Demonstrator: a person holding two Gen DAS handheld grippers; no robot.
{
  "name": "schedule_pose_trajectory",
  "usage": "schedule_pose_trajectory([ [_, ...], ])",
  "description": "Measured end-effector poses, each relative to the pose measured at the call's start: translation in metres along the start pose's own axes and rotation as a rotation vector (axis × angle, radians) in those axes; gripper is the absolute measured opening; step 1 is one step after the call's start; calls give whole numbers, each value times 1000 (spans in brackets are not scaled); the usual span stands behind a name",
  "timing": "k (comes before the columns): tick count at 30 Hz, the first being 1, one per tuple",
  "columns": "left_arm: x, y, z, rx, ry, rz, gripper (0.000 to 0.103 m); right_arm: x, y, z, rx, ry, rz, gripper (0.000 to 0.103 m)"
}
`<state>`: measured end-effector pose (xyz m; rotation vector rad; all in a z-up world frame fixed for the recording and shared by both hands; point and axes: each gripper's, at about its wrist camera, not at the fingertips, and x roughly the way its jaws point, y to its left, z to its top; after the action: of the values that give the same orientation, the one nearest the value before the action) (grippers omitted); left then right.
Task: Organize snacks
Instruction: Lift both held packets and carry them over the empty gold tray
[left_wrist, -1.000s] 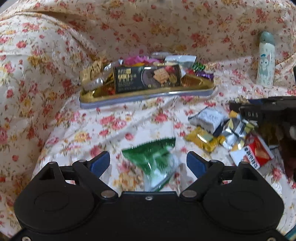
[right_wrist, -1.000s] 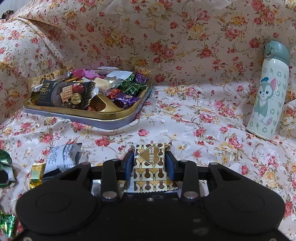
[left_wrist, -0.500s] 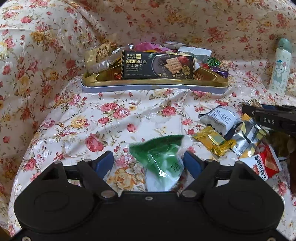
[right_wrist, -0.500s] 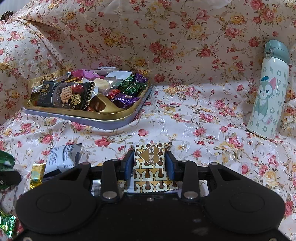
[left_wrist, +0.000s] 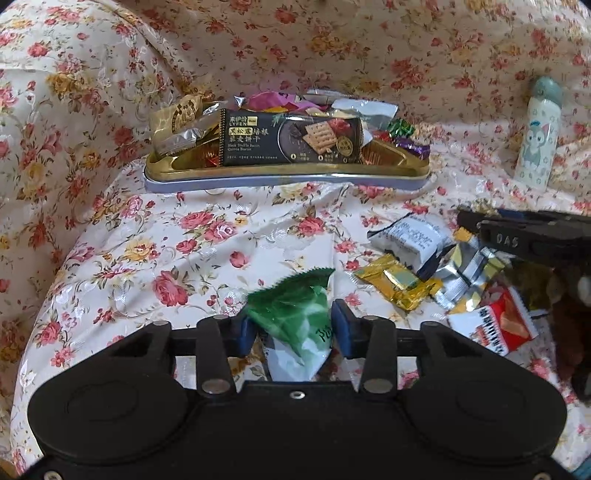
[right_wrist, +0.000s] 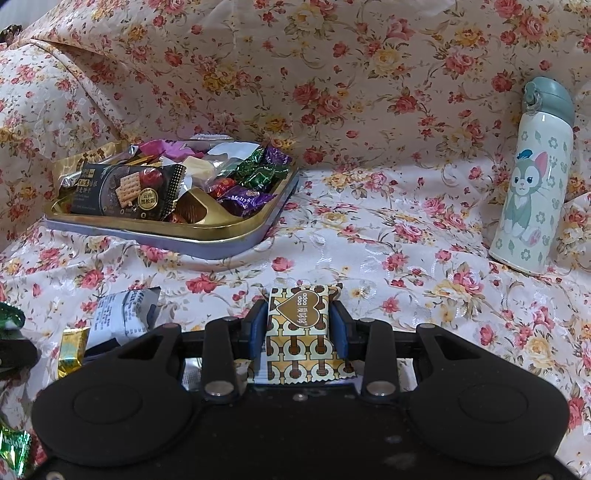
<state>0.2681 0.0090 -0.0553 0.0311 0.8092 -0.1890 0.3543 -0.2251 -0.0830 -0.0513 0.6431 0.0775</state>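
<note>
Floral cloth (left_wrist: 207, 236), left claw (left_wrist: 293, 326) closing on green packet (left_wrist: 295, 314)

Sofa (right_wrist: 369, 74) draped in cream rose-print cloth; cartoon-cat bottle (right_wrist: 532, 177) upright at right.

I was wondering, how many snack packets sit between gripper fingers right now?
2. The green packet sits between the closing jaws of the left gripper; the gold heart-print packet is clamped in the right gripper. No others seem hidden.

A home: a sofa draped in flowered cloth (right_wrist: 369, 229), with a cartoon-cat flask (right_wrist: 532, 177) at the right and a snack tray (right_wrist: 229, 236) at the left.
</note>
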Motion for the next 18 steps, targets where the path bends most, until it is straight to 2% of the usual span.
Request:
schedule_pose_trajectory([
  [6, -10, 5, 4, -19, -15, -8, 47, 0, 1, 0, 3, -1, -8, 37],
  [10, -4, 4, 0, 5, 16, 1, 49, -1, 1, 0, 1, 0, -10, 37],
  [14, -3, 7, -7, -4, 29, -11, 62, 0, 2, 0, -1, 0, -11, 37],
  [18, -5, 6, -12, 12, 24, 5, 65, 0, 1, 0, 3, 0, -7, 37],
])
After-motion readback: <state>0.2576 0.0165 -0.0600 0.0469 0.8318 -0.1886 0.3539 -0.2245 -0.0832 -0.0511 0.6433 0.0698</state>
